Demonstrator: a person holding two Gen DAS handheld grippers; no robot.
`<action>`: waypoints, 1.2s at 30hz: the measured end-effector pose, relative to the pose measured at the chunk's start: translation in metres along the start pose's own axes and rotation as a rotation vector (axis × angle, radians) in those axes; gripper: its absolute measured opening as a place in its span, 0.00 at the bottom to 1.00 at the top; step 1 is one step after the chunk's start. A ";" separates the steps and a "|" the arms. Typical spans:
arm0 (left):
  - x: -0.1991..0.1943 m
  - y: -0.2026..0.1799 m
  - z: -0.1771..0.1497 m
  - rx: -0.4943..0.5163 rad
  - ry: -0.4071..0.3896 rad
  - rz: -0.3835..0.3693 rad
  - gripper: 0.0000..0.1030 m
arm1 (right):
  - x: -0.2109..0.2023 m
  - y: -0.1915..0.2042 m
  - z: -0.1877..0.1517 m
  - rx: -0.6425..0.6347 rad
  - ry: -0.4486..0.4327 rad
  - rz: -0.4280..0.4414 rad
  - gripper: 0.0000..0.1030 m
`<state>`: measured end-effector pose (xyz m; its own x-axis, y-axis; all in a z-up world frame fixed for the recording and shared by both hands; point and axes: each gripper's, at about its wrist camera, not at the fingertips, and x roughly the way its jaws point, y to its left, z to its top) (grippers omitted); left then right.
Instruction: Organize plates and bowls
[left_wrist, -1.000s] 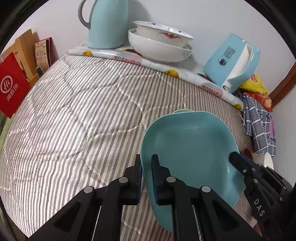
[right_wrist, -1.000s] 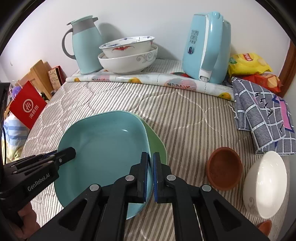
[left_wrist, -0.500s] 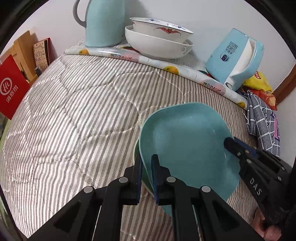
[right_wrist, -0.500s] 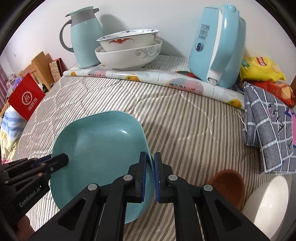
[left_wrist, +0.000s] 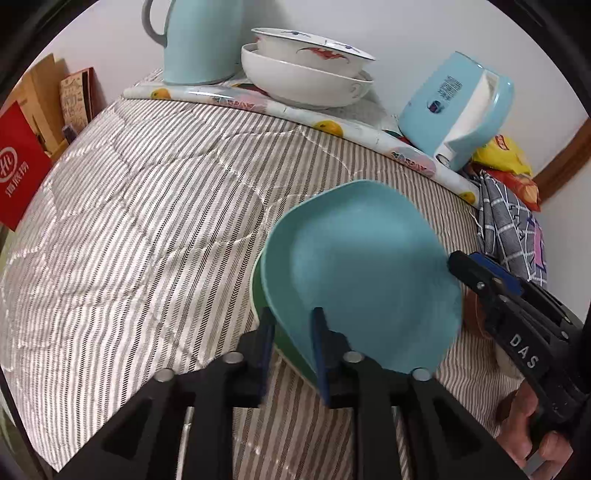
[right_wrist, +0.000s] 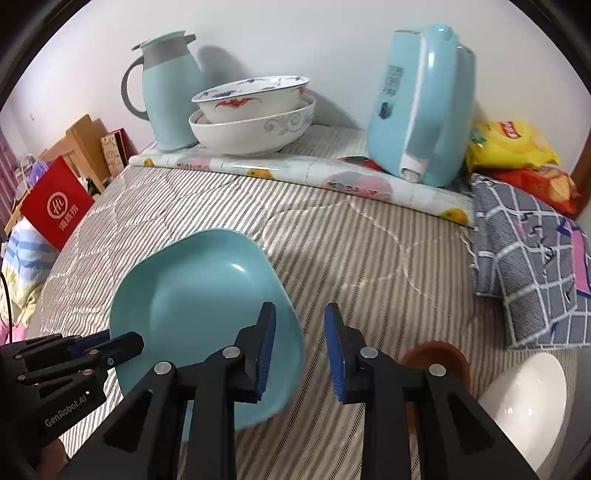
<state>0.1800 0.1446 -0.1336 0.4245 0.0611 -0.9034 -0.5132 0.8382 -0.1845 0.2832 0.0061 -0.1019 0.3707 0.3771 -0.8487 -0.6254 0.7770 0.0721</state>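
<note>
A teal squarish plate (left_wrist: 354, 273) rests in a green plate (left_wrist: 291, 350) on the striped quilt; it also shows in the right wrist view (right_wrist: 199, 306). My left gripper (left_wrist: 291, 332) is open, its jaws straddling the near rims of both plates. My right gripper (right_wrist: 301, 343) is open around the teal plate's right rim, not touching. Two stacked white bowls (right_wrist: 251, 118) stand at the back. A brown bowl (right_wrist: 436, 362) and a white bowl (right_wrist: 524, 402) lie near right.
A teal jug (right_wrist: 166, 92) and a blue kettle (right_wrist: 421, 107) stand at the back on a fruit-print cloth (right_wrist: 295, 173). Snack bags (right_wrist: 509, 147) and a checked cloth (right_wrist: 532, 266) lie right. A red bag (right_wrist: 55, 206) hangs off the left edge.
Both grippers have opened from shut on the plates' rims. The teal plate has settled lower and farther forward over the green one.
</note>
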 end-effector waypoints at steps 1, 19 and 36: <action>-0.002 -0.001 -0.001 0.006 -0.004 0.008 0.29 | -0.003 -0.002 -0.001 0.008 -0.003 -0.003 0.27; -0.046 -0.048 -0.021 0.097 -0.074 -0.038 0.32 | -0.118 -0.076 -0.068 0.193 -0.139 -0.153 0.50; -0.031 -0.155 -0.052 0.213 -0.081 -0.056 0.32 | -0.166 -0.190 -0.178 0.443 -0.112 -0.229 0.54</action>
<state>0.2076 -0.0151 -0.0974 0.5107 0.0476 -0.8585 -0.3223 0.9363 -0.1397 0.2184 -0.2939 -0.0683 0.5505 0.2046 -0.8094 -0.1774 0.9760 0.1260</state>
